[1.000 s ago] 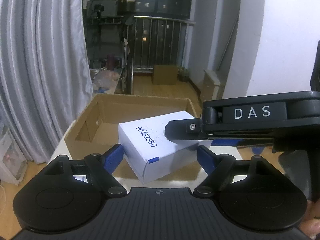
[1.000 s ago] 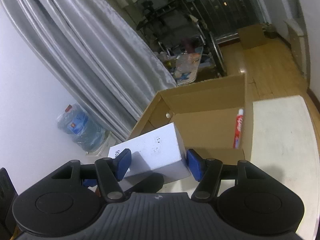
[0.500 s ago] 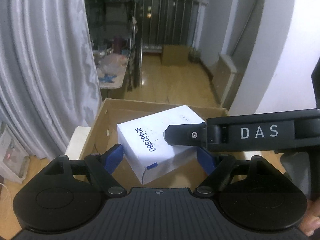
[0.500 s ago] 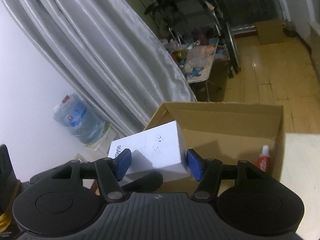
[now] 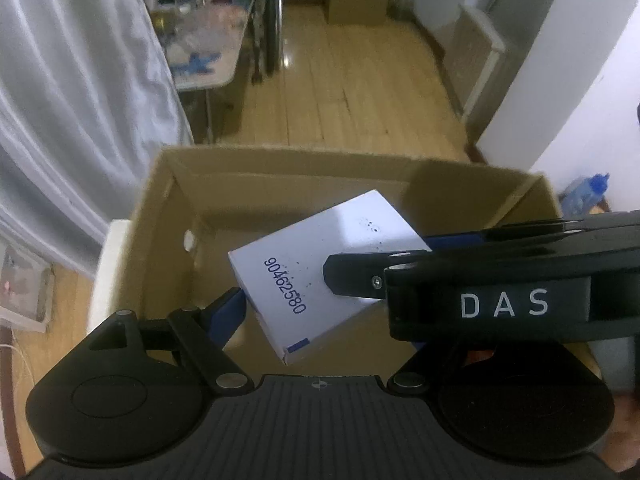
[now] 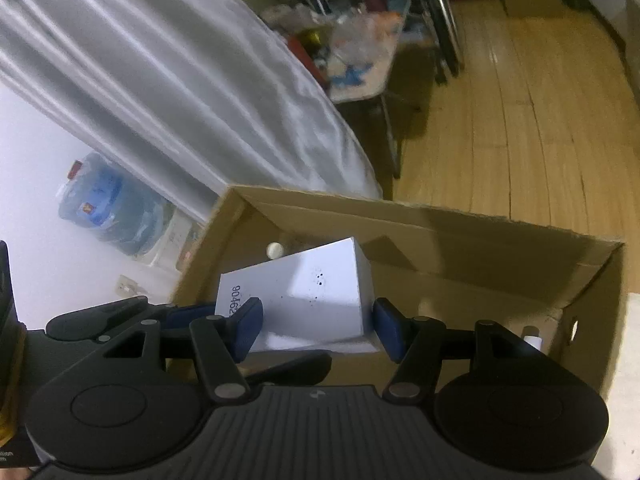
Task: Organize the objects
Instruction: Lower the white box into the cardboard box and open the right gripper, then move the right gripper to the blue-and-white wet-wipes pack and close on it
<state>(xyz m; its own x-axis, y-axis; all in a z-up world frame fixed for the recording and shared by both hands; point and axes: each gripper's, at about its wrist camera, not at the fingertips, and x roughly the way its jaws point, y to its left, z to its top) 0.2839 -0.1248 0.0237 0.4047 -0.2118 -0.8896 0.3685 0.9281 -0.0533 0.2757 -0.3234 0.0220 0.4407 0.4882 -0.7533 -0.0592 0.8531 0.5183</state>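
Note:
A white box (image 5: 320,268) printed with a dark blue number hangs tilted over the inside of an open cardboard carton (image 5: 280,172). My left gripper (image 5: 324,328) is shut on it: the left blue pad (image 5: 230,314) presses its edge, while the right pad is hidden behind the other tool. From the right, my right gripper's finger (image 5: 360,280) crosses the box top. In the right wrist view, my right gripper (image 6: 318,326) clamps the white box (image 6: 312,296) between both blue pads, above the carton (image 6: 480,232). A tube's white cap (image 6: 532,336) shows on the carton floor.
The carton stands on a white table (image 5: 108,264). A grey curtain (image 5: 80,100) hangs at the left, with a water jug (image 6: 104,204) beside it. Beyond lie a wooden floor (image 5: 340,92), a cluttered side table (image 5: 204,52) and a small brown box (image 5: 356,2).
Both grippers have carried the white box forward and tipped downward. The carton now fills more of both views, and the box hangs over its inside.

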